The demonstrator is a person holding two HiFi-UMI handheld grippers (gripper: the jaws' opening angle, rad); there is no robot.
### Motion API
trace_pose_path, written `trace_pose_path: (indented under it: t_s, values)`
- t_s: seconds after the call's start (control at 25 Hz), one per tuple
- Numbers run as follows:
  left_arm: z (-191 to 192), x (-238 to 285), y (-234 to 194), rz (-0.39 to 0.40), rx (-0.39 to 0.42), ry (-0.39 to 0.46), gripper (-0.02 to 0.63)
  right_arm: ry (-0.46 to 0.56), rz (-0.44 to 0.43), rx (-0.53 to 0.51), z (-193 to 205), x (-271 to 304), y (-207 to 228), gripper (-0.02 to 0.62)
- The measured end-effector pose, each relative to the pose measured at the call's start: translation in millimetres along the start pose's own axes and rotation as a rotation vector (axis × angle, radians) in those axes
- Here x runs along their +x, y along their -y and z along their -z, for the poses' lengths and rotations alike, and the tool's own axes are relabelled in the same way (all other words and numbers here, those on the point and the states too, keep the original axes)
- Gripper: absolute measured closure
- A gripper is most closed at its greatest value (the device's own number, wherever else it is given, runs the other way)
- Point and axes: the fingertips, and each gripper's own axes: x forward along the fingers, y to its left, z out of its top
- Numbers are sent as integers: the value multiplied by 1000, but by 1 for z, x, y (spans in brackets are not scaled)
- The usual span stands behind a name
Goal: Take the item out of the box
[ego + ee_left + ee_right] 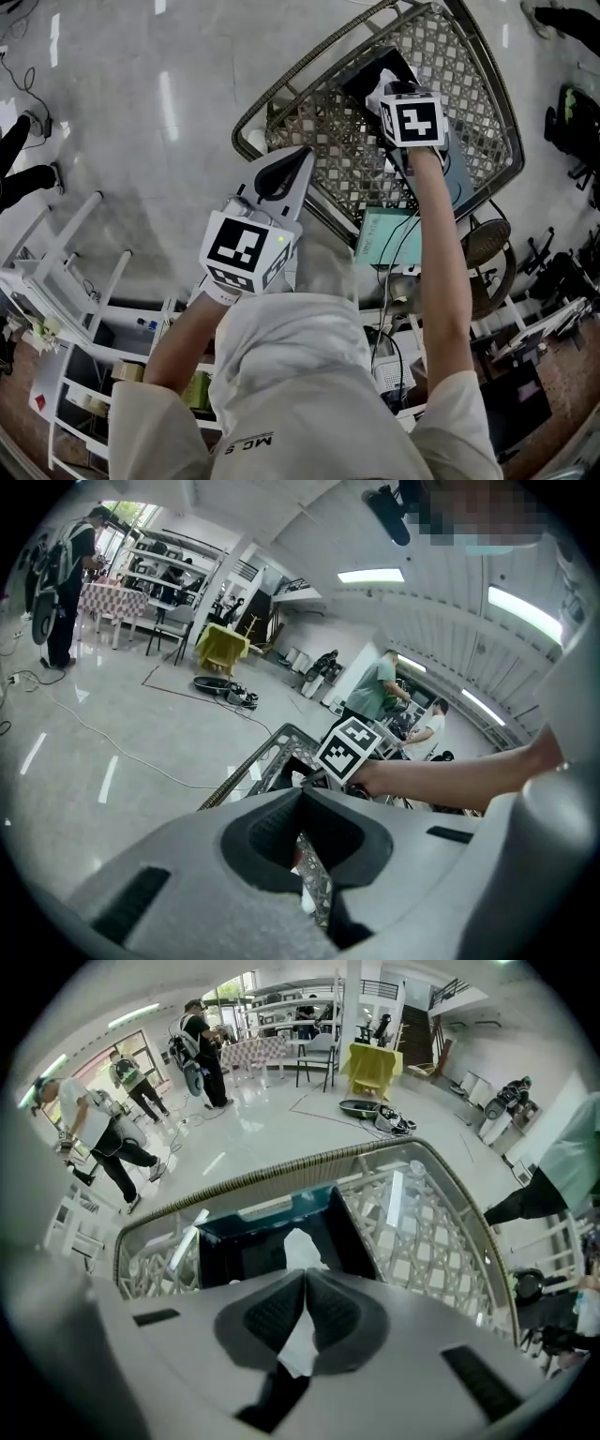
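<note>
Pinched between the closed jaws of the right gripper: a white, soft-edged item, upper part poking out past the jaw tips, lower part trailing back between the pads. Held low inside the box, over its dark interior. Dark teal, that box, open at the top, standing on the far right part of the table. Pale strip along the box's far wall, any print on it too small to read. Not possible to tell what the item is made of, or how much of it hangs below the jaws.

Aimed steeply down into the box, with the marker cube uppermost in the head view and the jaw tips hidden beneath it there.

Woven lattice for the table top, with a braided rim around it.

Over the table's near left edge, well clear of the box: the left gripper, jaws closed tip to tip on nothing, only lattice showing through the gap behind the tips. Contact with the table impossible to judge.

Just beside the near rim, a flat teal panel, partly covered by cables and the right forearm. Upside-down print low on the shirt, too cut off to read in full. Far across the glossy floor, other people standing.
</note>
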Motion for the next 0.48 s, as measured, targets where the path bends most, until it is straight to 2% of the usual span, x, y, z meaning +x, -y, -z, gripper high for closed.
trace_pose_path:
  t_s: [0.24, 0.48]
  values:
    - [-1, 0, 4, 5, 9, 12, 586, 38, -15, -3, -1, -3, -4, 577]
    - [-4, -7, 14, 5, 31, 24, 586, 142, 4, 8, -6, -26, -4, 578]
